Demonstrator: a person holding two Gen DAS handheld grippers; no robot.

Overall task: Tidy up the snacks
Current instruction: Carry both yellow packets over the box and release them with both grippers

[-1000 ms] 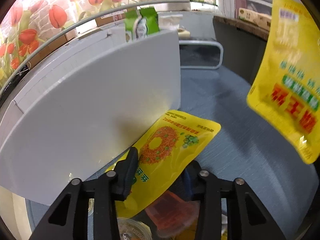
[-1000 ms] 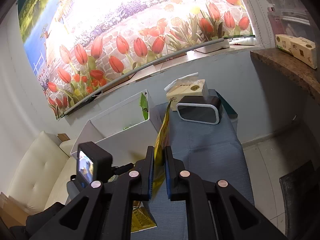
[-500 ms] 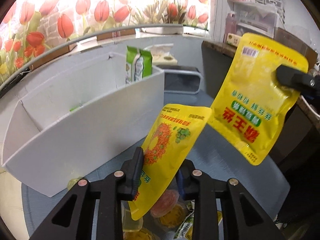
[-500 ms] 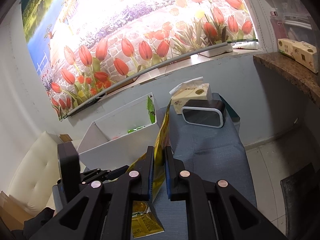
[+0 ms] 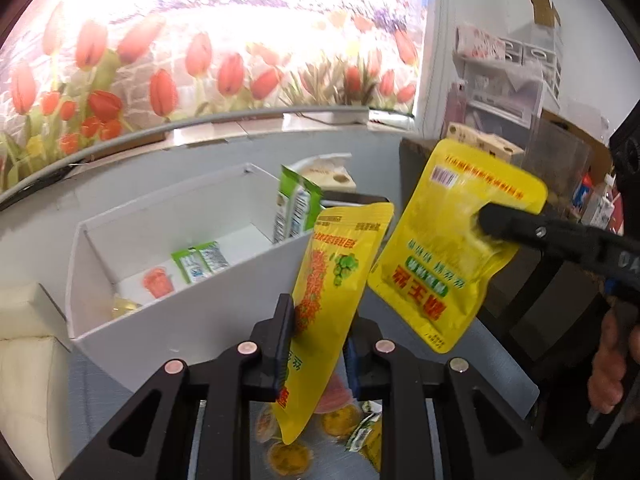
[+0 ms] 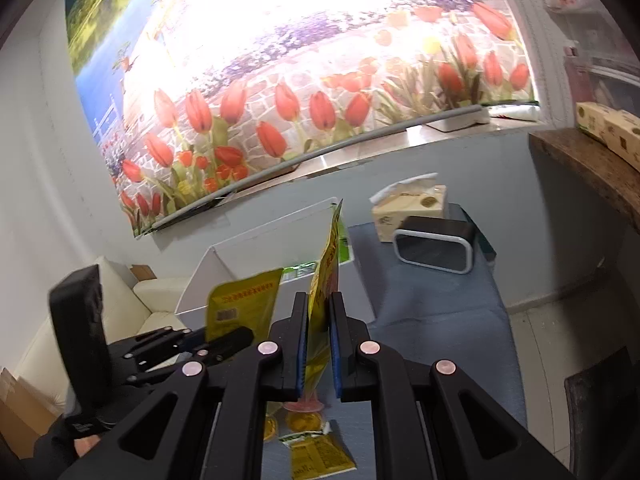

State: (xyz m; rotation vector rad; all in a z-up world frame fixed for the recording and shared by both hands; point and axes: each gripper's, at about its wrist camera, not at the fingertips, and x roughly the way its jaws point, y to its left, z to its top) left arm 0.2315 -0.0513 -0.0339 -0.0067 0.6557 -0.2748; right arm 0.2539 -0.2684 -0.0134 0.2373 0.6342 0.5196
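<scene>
Snack sorting partway done, 2 pouches in the air.
Left claw (image 5: 320,330) clamped a yellow pouch (image 5: 334,280), right claw (image 6: 318,344) clamped another (image 6: 324,276); white box (image 5: 180,320) held several snacks, loose ones (image 5: 336,424) remained on the counter (image 6: 432,300).

yellow pouches held: two, one (image 5: 332,304) left, one (image 5: 452,256) right
grippers: two, left (image 5: 320,340), right (image 6: 318,340)
white box: one (image 5: 192,320)
green packs in box: two, upright (image 5: 296,208) far, flat (image 5: 198,266) near
red cup in box: one (image 5: 159,282)
tissue box: one (image 6: 408,210)
black speaker: one (image 6: 434,244)
</scene>
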